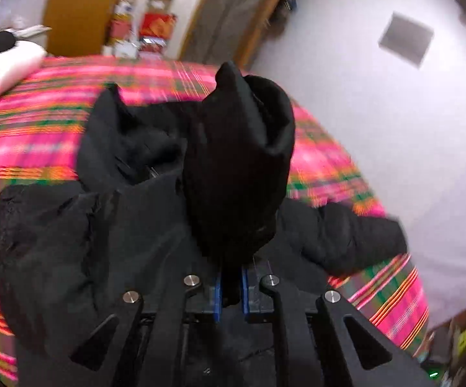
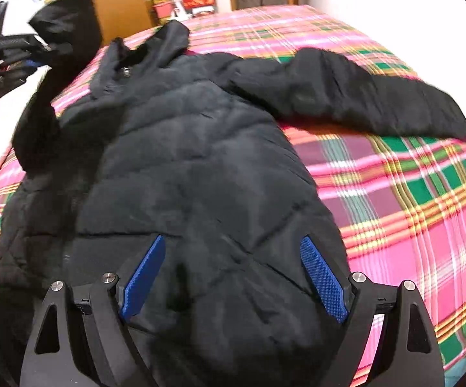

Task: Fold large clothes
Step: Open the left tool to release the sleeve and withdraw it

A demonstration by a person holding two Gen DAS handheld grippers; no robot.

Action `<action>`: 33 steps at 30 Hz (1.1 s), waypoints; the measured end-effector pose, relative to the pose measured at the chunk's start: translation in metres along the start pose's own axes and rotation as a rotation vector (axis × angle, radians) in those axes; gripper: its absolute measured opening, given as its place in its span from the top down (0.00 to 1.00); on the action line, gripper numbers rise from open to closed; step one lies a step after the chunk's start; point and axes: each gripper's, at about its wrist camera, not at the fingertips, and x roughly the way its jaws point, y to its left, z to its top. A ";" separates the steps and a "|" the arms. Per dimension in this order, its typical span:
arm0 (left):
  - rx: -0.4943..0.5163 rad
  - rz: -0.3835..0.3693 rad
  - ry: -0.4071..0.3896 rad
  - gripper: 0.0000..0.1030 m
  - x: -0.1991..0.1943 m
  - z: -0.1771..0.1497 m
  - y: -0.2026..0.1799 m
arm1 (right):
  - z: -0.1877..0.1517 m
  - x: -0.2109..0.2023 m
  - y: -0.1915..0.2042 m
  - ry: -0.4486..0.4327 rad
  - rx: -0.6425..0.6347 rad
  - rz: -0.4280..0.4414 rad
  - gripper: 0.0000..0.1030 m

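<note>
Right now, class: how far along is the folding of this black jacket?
Done: the jacket lies spread on the plaid bed. In hand: the left hand-held gripper is shut on one sleeve, lifted above the body. Left: the other sleeve lies outstretched, and the right hand-held gripper is open, holding nothing.

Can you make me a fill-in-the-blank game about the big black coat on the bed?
1. The left gripper is shut on one ____ of the black jacket.
2. The right gripper has its jaws ____ above the jacket.
3. The jacket lies on a ____ plaid bedcover.
4. The other sleeve lies ____ on the bedcover.

Missing words: sleeve; open; pink; flat
</note>
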 end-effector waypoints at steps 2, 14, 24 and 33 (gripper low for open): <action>0.007 -0.015 0.062 0.91 0.034 -0.009 -0.009 | -0.002 0.002 -0.006 0.003 0.012 0.000 0.16; -0.069 -0.207 0.094 0.32 0.017 -0.017 -0.008 | 0.018 -0.007 -0.004 -0.061 0.026 0.025 0.16; -0.137 0.223 -0.056 0.36 -0.052 0.006 0.141 | 0.098 0.023 0.063 -0.152 -0.125 0.067 0.26; -0.160 0.355 -0.035 0.43 -0.009 -0.012 0.211 | 0.169 0.141 0.094 -0.055 -0.181 0.022 0.56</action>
